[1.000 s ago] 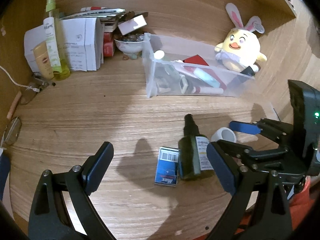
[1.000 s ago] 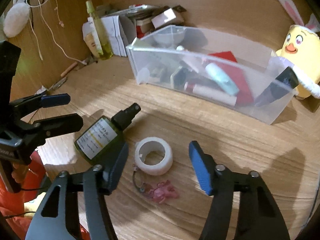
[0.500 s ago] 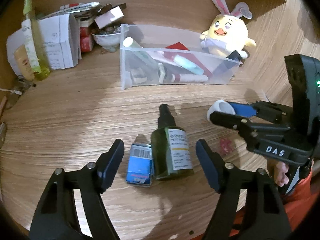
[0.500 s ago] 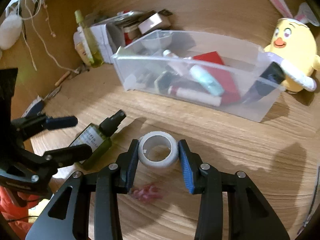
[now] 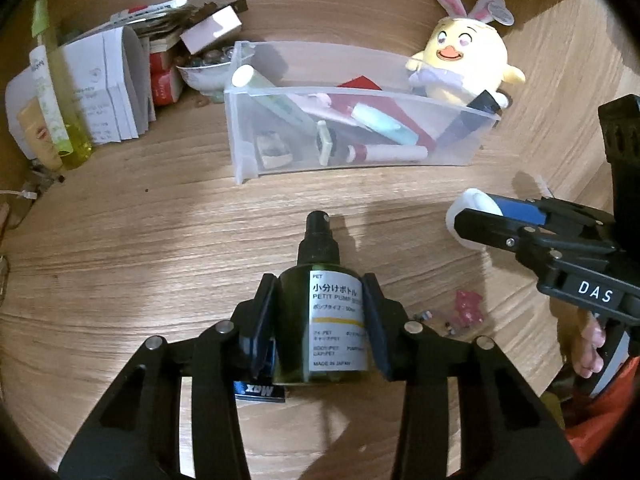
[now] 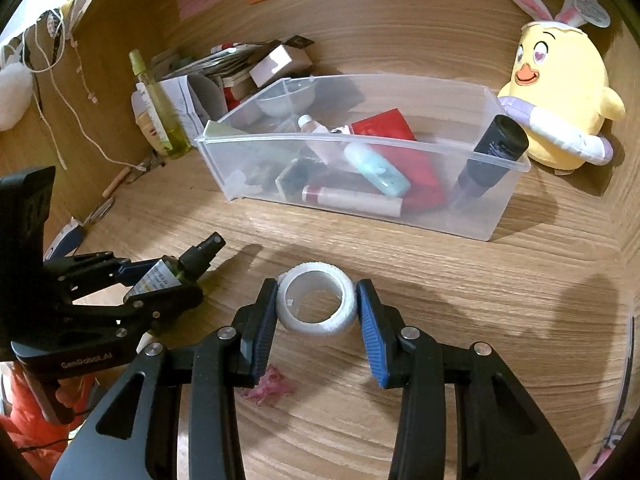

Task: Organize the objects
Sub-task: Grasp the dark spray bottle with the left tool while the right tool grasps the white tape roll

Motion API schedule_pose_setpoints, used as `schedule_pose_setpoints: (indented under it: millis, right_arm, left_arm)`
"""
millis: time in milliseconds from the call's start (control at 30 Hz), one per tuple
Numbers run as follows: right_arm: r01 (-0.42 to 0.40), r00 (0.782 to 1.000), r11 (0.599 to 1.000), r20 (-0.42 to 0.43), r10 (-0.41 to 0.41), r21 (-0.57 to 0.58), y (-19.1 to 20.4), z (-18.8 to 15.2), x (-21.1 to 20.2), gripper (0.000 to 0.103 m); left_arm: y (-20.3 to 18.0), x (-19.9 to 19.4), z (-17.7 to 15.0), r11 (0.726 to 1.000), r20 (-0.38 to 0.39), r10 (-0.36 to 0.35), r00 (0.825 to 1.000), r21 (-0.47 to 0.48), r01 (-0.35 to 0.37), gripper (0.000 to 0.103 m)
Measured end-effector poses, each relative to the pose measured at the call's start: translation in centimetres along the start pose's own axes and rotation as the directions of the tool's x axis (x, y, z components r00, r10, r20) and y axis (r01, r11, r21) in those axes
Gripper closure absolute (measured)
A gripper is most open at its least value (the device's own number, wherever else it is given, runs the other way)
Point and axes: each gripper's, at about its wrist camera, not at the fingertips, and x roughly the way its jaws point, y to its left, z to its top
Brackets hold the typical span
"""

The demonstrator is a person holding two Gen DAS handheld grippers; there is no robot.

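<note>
While ribbed, white tape roll stays round.

Spray bottle lies on the desk, nozzle toward the far side, between the left gripper jaws, which are closing. Small box lies just left of it, partly under. Tape roll sits right, between right gripper pads. Storage bin is farther back; plush chick far right behind it; papers far left.

Dark green spray bottle with white label, white tape roll, yellow plush chick, clear bin, wood-grain desk
</note>
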Motion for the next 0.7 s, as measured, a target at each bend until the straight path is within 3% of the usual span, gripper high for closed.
schedule_pose_setpoints:
  millis: [267, 700]
  right_arm:
    - [-0.005, 1.0, 1.0, 0.016, 0.005, 0.005, -0.2, 0.5, -0.2, 0.067]
    - [0.014, 0.995, 1.0, 0.103, -0.016, 0.015, -1.1, 2.6, -2.4, 0.067]
  left_arm:
    - [0.3, -1.2, 1.1, 1.0, 0.046, -0.015, 0.999, -0.022, 0.016, 0.061]
    - [-1.5, -3.3, 4.6, 0.999, 0.159, -0.044, 0.986, 0.018, 0.042, 0.061]
